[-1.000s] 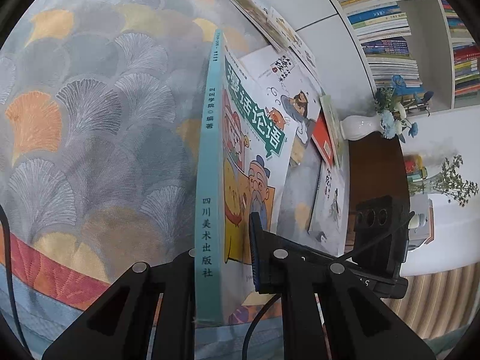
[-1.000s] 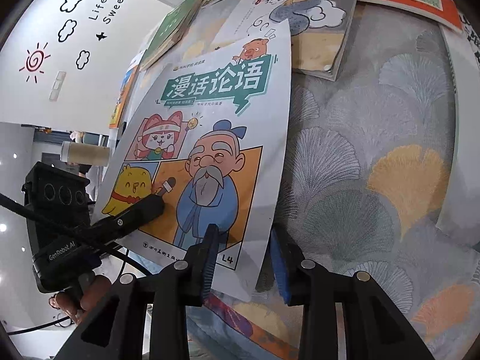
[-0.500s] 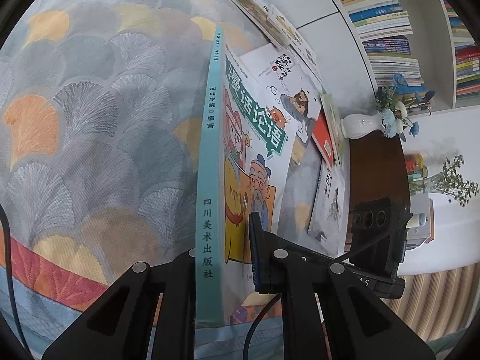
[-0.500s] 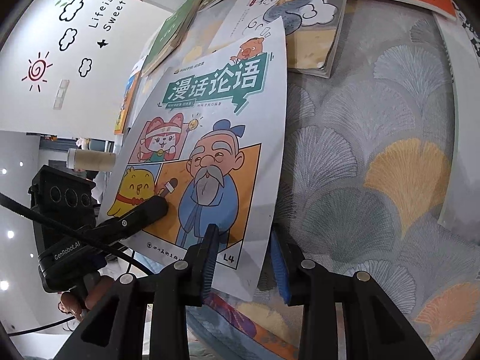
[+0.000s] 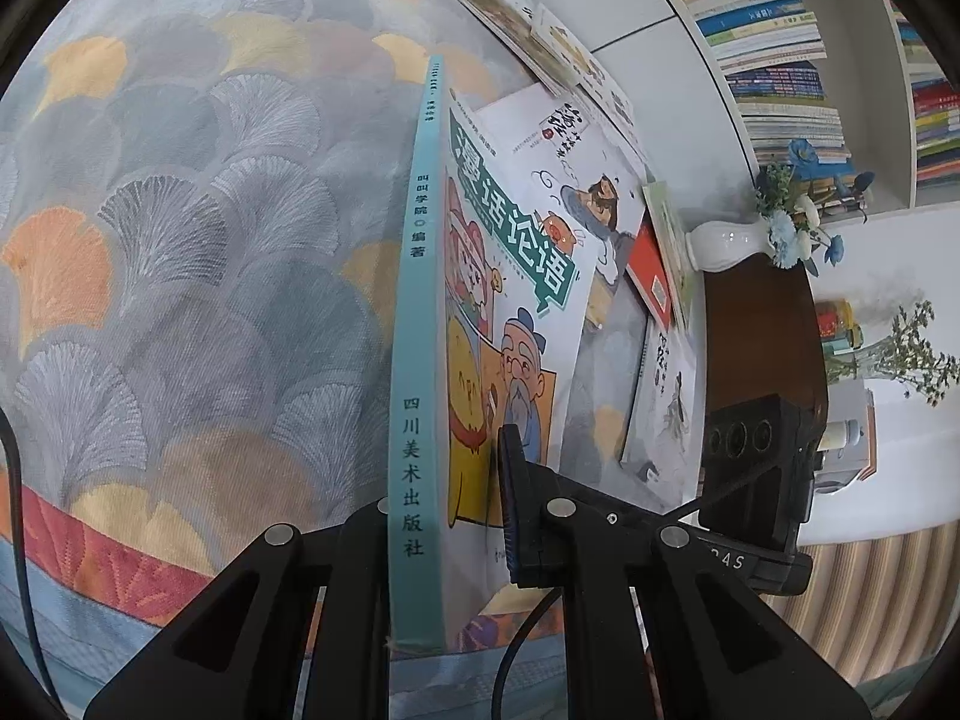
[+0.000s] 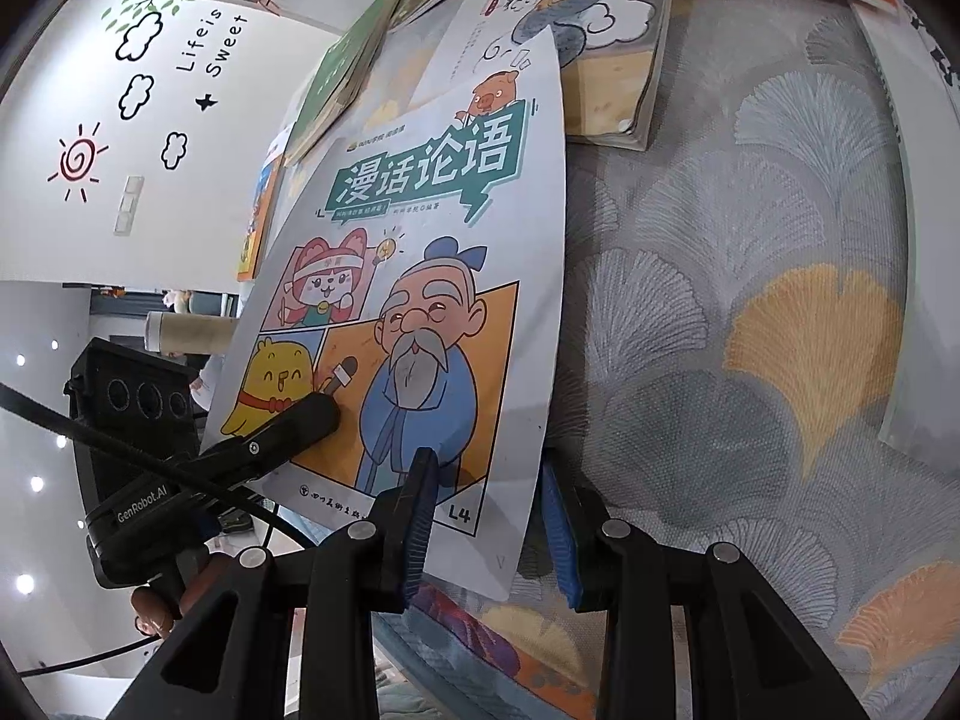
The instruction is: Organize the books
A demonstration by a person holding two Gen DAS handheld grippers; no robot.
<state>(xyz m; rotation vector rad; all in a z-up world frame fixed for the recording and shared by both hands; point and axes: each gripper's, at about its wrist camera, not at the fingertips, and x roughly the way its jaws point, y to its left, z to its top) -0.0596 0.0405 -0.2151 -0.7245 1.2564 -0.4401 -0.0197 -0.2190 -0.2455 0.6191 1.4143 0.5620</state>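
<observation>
A bedspread patterned with grey and orange ginkgo leaves fills the left wrist view, with a white bookshelf and a white vase of blue flowers at the right. On it the comic book stands on edge, and the left gripper clamps its teal spine end, jaws narrow. In the right wrist view the comic book shows its cartoon cover; the right gripper pinches its lower corner, jaws narrow on the pages. More picture books lie beyond it.
</observation>
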